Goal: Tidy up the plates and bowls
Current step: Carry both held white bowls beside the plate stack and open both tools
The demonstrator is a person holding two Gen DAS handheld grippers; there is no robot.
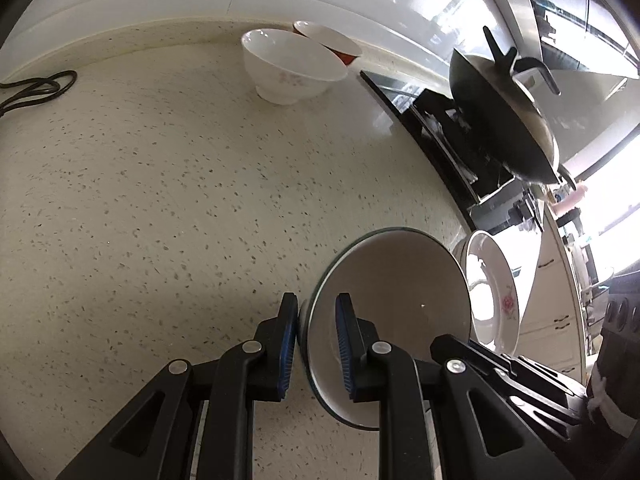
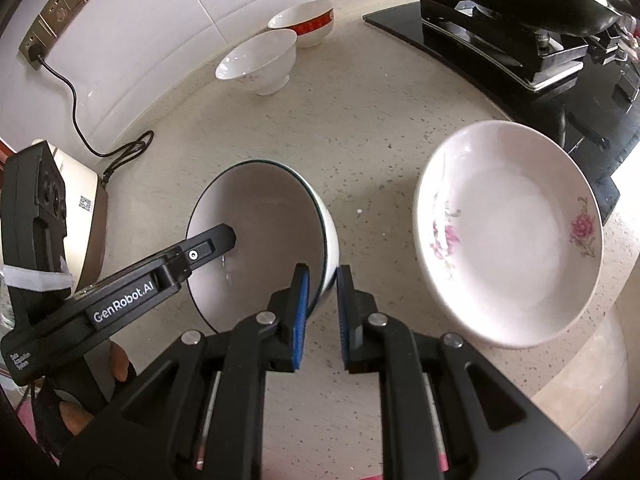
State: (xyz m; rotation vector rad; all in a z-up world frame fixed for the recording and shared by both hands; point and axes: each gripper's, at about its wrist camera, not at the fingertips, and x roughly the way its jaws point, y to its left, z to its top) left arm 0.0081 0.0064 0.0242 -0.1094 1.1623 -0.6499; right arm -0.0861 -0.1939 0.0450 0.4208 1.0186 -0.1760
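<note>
Right wrist view: both my tongs, right and left, clamp opposite rims of the green-rimmed bowl beside the flowered plate.

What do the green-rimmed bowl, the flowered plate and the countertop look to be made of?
Green-rimmed bowl: probably glazed ceramic, smooth with a thin painted rim line.
Flowered plate: likely glazed porcelain, glossy white with pink floral decals.
Countertop: seemingly speckled cream stone or composite, low sheen.
</note>
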